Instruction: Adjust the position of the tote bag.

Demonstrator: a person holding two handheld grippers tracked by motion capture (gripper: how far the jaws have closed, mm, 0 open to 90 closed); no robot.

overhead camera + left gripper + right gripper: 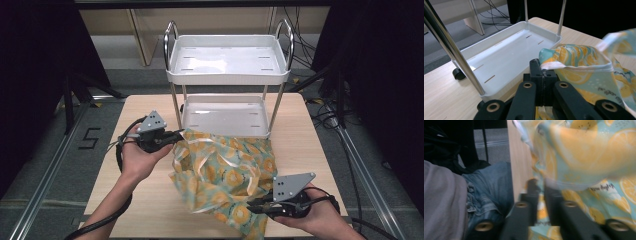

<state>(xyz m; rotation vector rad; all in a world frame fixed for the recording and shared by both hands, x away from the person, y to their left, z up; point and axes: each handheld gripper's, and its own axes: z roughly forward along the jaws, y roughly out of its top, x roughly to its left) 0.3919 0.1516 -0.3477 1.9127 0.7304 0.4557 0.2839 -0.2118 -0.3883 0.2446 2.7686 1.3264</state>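
- The wooden table [305, 145] carries a white two-tier cart [227, 65] at its far side; both trays stand bare.
- The lemon-print cloth [225, 175] lies crumpled just in front of the cart, not yet spread or folded.
- Your left gripper [543, 75] is clamped on the cloth's hem, lifting one corner.
- Your right gripper [541, 188] sits at the near edge; its jaws stand slightly parted, hem between, grip uncertain.
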